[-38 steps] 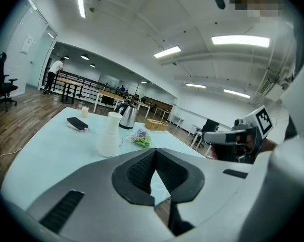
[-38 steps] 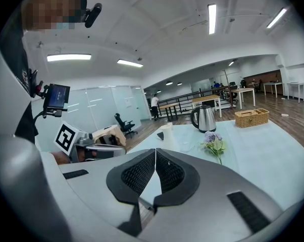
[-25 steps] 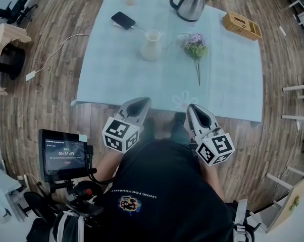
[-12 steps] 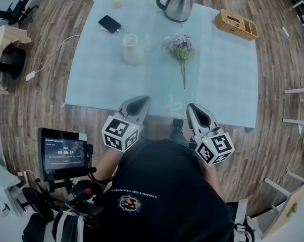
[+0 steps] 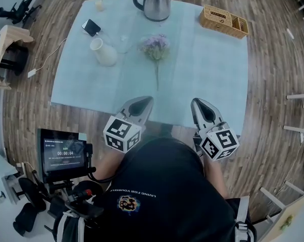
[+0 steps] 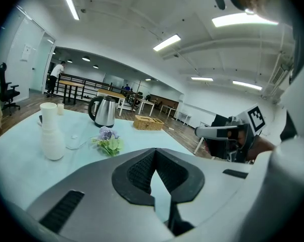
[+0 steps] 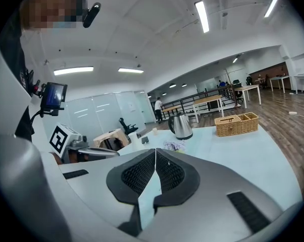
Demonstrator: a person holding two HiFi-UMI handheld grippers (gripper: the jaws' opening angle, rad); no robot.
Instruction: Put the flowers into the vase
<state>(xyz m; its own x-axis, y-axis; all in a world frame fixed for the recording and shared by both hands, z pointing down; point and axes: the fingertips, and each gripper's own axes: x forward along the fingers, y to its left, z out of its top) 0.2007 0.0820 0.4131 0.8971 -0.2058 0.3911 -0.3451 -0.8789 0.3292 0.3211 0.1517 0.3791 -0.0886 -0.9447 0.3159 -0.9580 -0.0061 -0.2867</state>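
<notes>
The flowers [image 5: 155,46], purple with a long green stem, lie on the pale blue tablecloth [image 5: 207,69]. To their left stands the white vase [image 5: 104,52]. Both grippers hover over the table's near edge, well short of the flowers. My left gripper [image 5: 143,101] is shut and holds nothing, and my right gripper [image 5: 199,104] is likewise shut and empty. The left gripper view shows the vase [image 6: 52,137] and the flowers [image 6: 108,141] beyond the shut left gripper [image 6: 154,153]. The right gripper view has the flowers [image 7: 173,145] just past the right gripper [image 7: 155,151].
A steel kettle [image 5: 152,3] stands at the table's far edge, a wicker basket [image 5: 224,20] at its far right, a phone [image 5: 91,27] and a candle [image 5: 98,5] at its far left. A monitor on a stand [image 5: 64,153] is at my left.
In the head view the table has slid left and come nearer. Both grippers, still shut, now reach over its near edge.
</notes>
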